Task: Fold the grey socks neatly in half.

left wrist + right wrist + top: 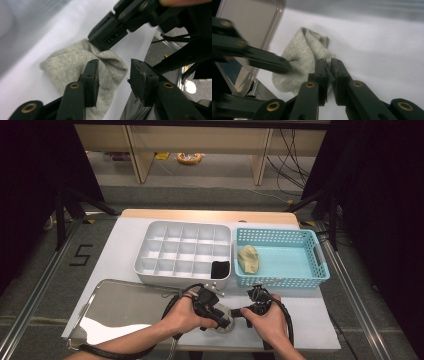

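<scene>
Two handheld grippers at one small grey sock (304, 60) on the white table (125, 250) beside the metal tray (115, 305): right gripper (328, 65) pinching its edge, left gripper (113, 72) open astride it; soft, light, floppy, likely best pinched at an edge fold.

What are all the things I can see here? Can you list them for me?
Sock: one, grey, bunched on the white table between the two grippers.
Sock: one, black, in the front right cell of the divided tray.
Divided tray: one, white, middle of the table.
Basket: one, light blue, right of the divided tray.
Cloth item: one, pale yellow, inside the basket.
Metal tray: one, shiny silver, front left.
Table: one, white top.
Left gripper: one, black, fingers apart around the grey sock's edge.
Right gripper: one, black, fingers pinching the grey sock.
</scene>
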`<state>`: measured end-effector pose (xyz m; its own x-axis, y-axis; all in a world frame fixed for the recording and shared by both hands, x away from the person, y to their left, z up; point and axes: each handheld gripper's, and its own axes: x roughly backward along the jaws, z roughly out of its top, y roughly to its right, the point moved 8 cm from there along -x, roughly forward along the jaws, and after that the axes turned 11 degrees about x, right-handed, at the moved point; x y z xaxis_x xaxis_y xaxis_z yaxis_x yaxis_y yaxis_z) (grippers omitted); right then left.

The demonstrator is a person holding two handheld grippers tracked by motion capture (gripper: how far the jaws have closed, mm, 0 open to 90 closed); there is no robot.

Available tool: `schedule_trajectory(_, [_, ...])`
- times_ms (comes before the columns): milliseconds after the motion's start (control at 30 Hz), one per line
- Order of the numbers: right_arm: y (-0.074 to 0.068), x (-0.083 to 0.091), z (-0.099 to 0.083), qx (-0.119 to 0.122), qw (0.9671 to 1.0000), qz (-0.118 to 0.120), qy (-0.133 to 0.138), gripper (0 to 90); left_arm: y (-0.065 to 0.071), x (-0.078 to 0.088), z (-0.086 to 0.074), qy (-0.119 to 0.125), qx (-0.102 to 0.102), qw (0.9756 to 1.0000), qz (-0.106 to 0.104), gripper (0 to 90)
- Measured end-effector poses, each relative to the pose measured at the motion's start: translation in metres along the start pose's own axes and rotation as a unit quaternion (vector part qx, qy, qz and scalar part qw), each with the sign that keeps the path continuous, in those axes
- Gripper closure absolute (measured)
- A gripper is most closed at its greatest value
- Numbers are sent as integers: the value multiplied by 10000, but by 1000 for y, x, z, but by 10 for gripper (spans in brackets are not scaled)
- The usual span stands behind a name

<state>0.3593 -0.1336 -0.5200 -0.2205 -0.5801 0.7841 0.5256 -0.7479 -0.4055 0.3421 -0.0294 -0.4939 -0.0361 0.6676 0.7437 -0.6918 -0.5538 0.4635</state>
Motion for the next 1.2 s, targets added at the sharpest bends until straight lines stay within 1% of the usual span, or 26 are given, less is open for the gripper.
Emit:
schedule_trajectory(33, [0,0,0,-13,10000,-1,-8,839,-3,3,-2,-31,21,10000,42,664])
schedule_trajectory(67, [0,-1,-1,13,10000,24,-3,839,-6,3,-4,-109,42,9999,87,740])
schedule_trajectory(133, [-1,-1,-1,-40,10000,31,-6,839,-11,0,-9,-236,133,9996,94,762])
schedule_trajectory(167, [-1,-2,-2,-66,10000,-26,-44,840,-15,-3,-13,-353,81,9993,75,794])
schedule_trajectory(200, [-1,-2,-2,-66,10000,-26,-44,840,-15,-3,-13,-353,81,9993,75,802])
schedule_trajectory(233, [1,-2,-3,-3,9999,-119,-38,840,-13,-10,-13,-279,238,9993,20,809])
schedule_trajectory(300, [1,-3,-3,1,9999,-111,-38,839,-13,-13,-13,-288,266,9992,30,816])
schedule_trajectory(333, [1,-4,-3,27,10000,-64,-45,837,-13,-16,-12,-303,263,9992,28,826])
schedule_trajectory(433, [1,-4,-2,51,10000,-79,-30,834,-14,-18,-12,-315,273,9991,24,828])
schedule_trajectory(467, [1,-4,-2,40,9999,-91,-54,831,-17,-16,-12,-429,116,9990,63,828])
schedule_trajectory(567, [1,-4,-1,43,10000,-68,-16,811,-15,-17,-11,-323,212,9992,43,810])
schedule_trajectory(600, [0,-4,-1,-36,9999,-97,-32,801,-15,-15,-10,-286,221,9993,47,810])
schedule_trajectory(633, [-1,-1,1,50,10000,-30,65,777,-14,-11,-6,-120,248,9996,74,780])
schedule_trajectory(667, [-1,-1,1,50,10000,-30,65,777,-14,-11,-6,-120,248,9996,74,765])
schedule_trajectory(733, [-2,3,4,100,9998,-100,156,764,-14,-2,0,93,204,9997,105,738])
schedule_trajectory(800, [-2,8,6,83,9996,-146,233,750,-16,7,6,294,174,9992,192,673])
schedule_trajectory(833, [-4,9,7,10,9996,-100,269,743,-18,11,8,385,190,9988,216,639])
schedule_trajectory(867, [-1,10,8,131,9993,-146,306,738,-21,15,10,463,260,9983,250,609])
schedule_trajectory(900, [-2,13,10,159,9992,-156,344,732,-26,19,11,532,376,9974,300,548])
schedule_trajectory(933, [-2,13,10,159,9992,-156,344,732,-26,19,11,532,376,9974,300,515])
schedule_trajectory(967, [-2,14,11,155,9990,-195,371,725,-33,21,10,591,578,9961,305,490])
schedule_trajectory(1000, [-2,14,11,155,9990,-195,371,725,-33,21,10,591,578,9961,305,478])
schedule_trajectory(1033, [-2,15,12,129,9988,-249,412,718,-35,21,9,598,649,9956,305,467])
schedule_trajectory(1133, [-4,15,11,91,9989,-223,390,715,-39,21,7,631,748,9948,294,448])
schedule_trajectory(1167, [-2,15,11,223,9985,-202,450,714,-41,21,5,606,789,9945,333,437])
schedule_trajectory(1200, [-2,15,11,223,9985,-202,450,714,-41,21,5,606,789,9945,333,435])
